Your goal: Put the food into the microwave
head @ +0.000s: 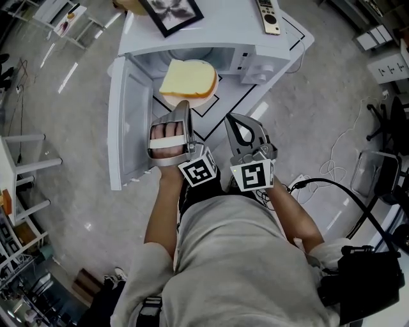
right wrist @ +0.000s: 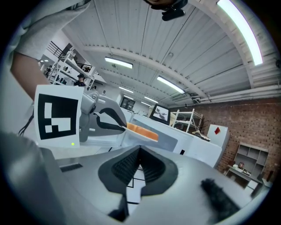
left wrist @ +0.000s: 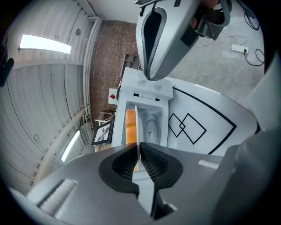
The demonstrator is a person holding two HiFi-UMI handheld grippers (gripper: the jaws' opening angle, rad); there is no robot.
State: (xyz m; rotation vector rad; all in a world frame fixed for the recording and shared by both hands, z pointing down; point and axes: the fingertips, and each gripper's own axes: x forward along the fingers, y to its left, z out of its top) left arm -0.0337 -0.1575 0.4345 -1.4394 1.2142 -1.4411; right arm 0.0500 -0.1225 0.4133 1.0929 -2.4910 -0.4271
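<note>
White plate (head: 195, 102) carrying a bread slice (head: 188, 79) is held at the mouth of the microwave (head: 255, 54), mostly outside the cavity. The door (head: 124, 121) stands swung open on the left. Left gripper (head: 184, 110) is clamped on the plate's near rim, pads pressing the thin edge from both sides. Right gripper (head: 233, 121) is just beside it, jaws together with nothing between them, over the table (head: 211, 124). Remote (head: 269, 16) lies on the microwave top.

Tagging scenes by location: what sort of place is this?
Probably a lab or workshop, not a home kitchen: the microwave sits on a line-marked table, with a brick wall, a shelf rack and cables on the floor.
</note>
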